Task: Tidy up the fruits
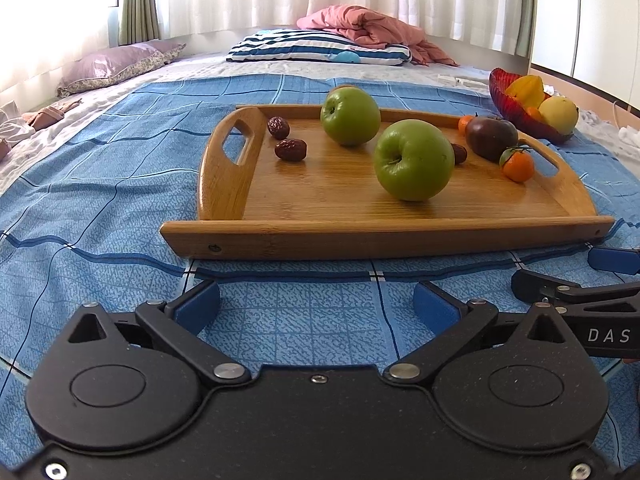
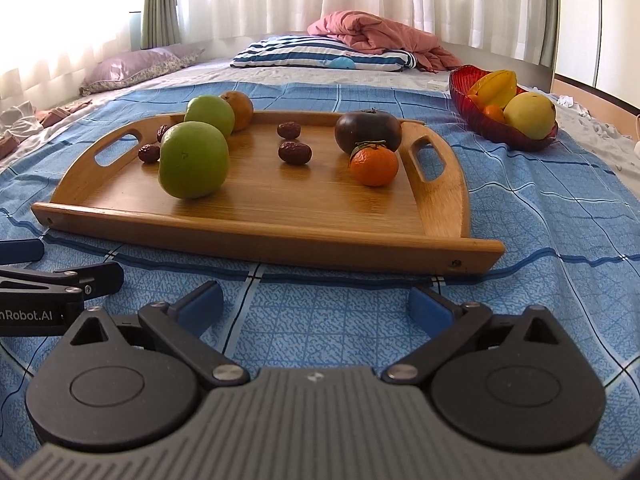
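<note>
We record first the blue patterned bedspread (image 1: 120,184) that carries everything. On it lies the rectangular bamboo tray with cut-out handles (image 2: 256,248), holding, largest first: two green apples, the nearer (image 2: 194,160) just in front of the farther (image 2: 211,114); a dark purple-brown round fruit with a dried calyx (image 2: 368,130); a brownish-orange fruit (image 2: 239,109) at the far rim behind the apples; a small orange tangerine with a green stem (image 2: 374,165) touching the front of the dark fruit; a second small tangerine (image 1: 465,123), seen only from the left wrist view, behind the dark fruit; and wrinkled red-brown dates, two near the tray's middle (image 2: 295,152) and two beside the left handle (image 2: 149,153). To the right of the tray, apart from it, we list the red ribbed glass bowl (image 2: 460,88), containing a yellow starfruit (image 2: 494,87), a pale yellow round fruit (image 2: 530,114) and a small orange fruit (image 2: 493,113). At the far end lie a striped blue and white pillow (image 1: 320,50), a crumpled pink blanket (image 1: 368,30) and a lilac pillow (image 1: 112,66). We note the left gripper (image 1: 316,304) and right gripper (image 2: 316,304) side by side before the tray's near rim, each with blue pads spread wide and nothing between them, only bedspread.
</note>
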